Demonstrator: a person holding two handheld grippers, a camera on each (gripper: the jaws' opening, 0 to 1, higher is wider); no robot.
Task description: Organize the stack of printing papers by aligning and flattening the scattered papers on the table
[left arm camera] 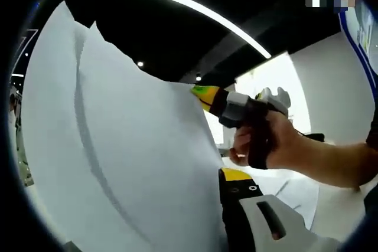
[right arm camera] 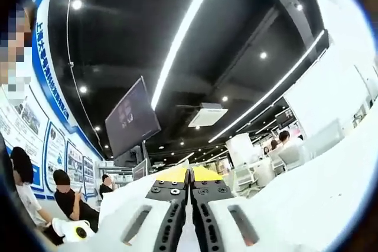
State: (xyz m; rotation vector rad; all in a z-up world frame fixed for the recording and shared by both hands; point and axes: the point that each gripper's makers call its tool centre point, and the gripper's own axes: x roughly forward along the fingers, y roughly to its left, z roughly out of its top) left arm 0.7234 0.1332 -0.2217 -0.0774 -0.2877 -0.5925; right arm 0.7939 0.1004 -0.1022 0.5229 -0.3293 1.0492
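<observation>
A stack of white printing papers is held up in the air and takes up most of the left gripper view. My left gripper is shut on its lower edge; one jaw shows to the right of the sheets and the other is hidden behind them. A hand holds my right gripper, whose yellow tips pinch the stack's upper right edge. In the right gripper view, my right gripper has its jaws pressed together on a thin paper edge, and the white sheets spread out to the right.
A white table lies below the hand. Overhead are a dark ceiling with light strips and a hanging monitor. Several people sit at the left by a blue and white poster wall.
</observation>
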